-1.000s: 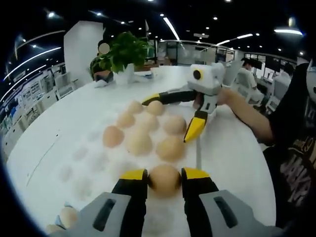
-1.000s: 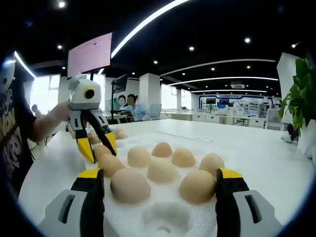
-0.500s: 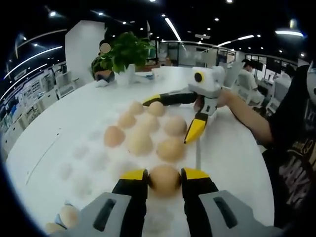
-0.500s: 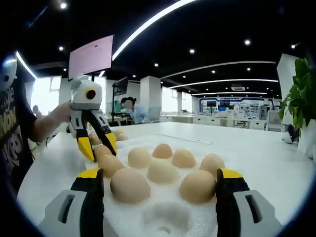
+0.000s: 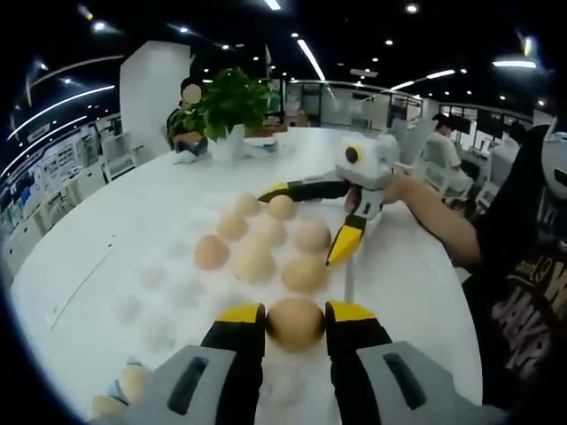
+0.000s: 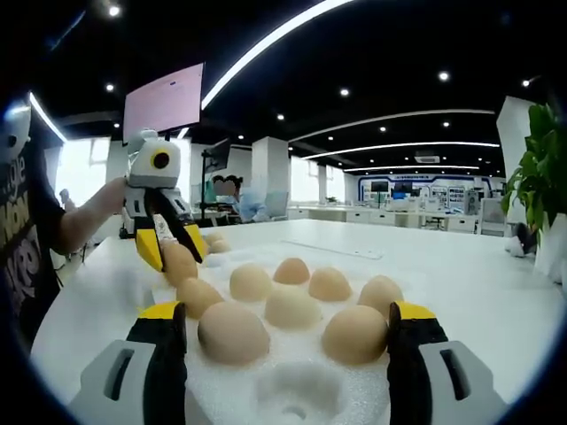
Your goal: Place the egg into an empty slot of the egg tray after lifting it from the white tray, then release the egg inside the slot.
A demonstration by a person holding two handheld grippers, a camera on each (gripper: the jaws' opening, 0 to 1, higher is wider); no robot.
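Nearest, my left gripper (image 5: 295,320) is clamped on one egg (image 5: 296,322), held above the egg tray (image 5: 151,305); my right gripper (image 6: 283,341) stands wide, gripping nothing, low over the tray's near edge. Beyond: seven eggs seated in the tray, empty slots beside them, one plant (image 5: 229,97) far off. Risk, as I judge it: squeezing harder cracks the shell, or lowering off-centre knocks a seated egg.

An open-plan office: desks (image 6: 416,217), monitors (image 6: 164,97), ceiling strip lights (image 6: 266,40), potted plant (image 5: 226,97)
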